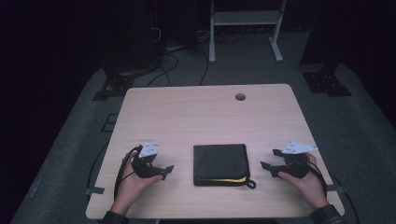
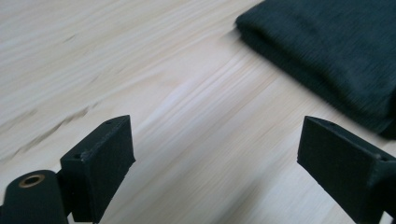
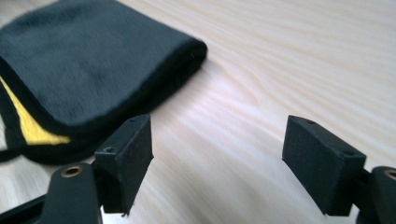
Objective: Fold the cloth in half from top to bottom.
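Flanking the folded black cloth (image 1: 220, 164) lying near the table's (image 1: 187, 112) front edge, the left gripper (image 1: 164, 171) and right gripper (image 1: 265, 169) are both gaping empty, pointing inward, roughly equally near it.

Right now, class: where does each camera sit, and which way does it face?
High view: above the near edge, looking forward and down on the table; both forearms, left gripper, right gripper.
Left gripper view: along its open jaws, folded black cloth beyond.
Right gripper view: along its open jaws toward that cloth.
All three views share the cloth.
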